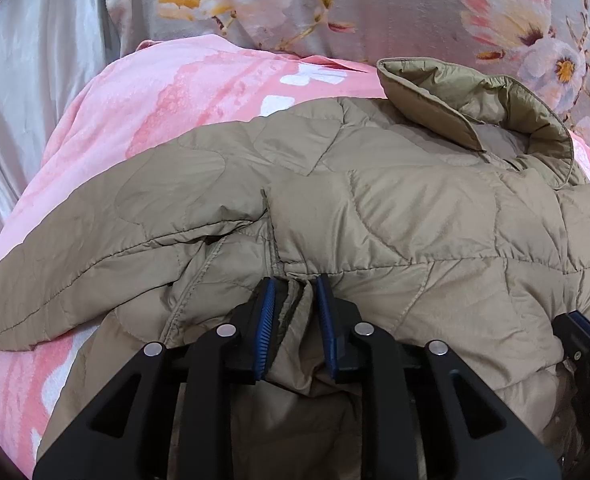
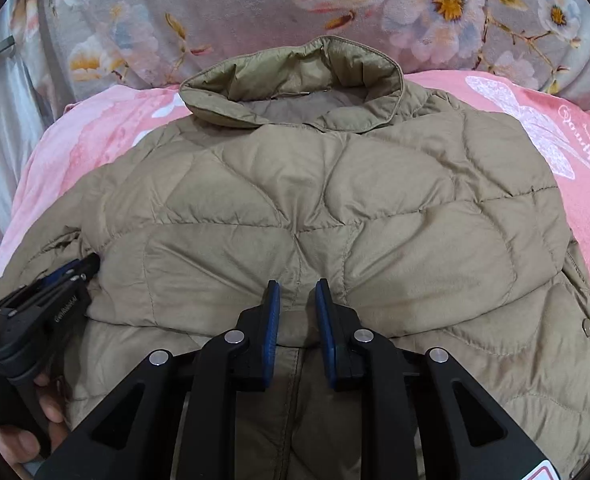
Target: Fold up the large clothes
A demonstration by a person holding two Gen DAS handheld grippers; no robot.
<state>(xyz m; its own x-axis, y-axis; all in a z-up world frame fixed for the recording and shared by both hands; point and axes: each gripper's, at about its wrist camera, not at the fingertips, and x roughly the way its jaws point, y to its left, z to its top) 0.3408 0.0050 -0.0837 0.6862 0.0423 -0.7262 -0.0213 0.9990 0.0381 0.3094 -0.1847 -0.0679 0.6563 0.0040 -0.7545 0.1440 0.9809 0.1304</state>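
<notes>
One quilted jacket [image 2: 315, 208], two grippers, left gripper [image 1: 295, 284], right gripper [image 2: 298, 286]

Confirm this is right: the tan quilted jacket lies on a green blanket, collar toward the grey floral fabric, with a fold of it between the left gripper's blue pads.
One thing is wrong: the blanket is pink, not green, as the right wrist view shows. The tan quilted jacket does lie collar toward the grey floral fabric, with a fold between the left gripper's pads.
</notes>
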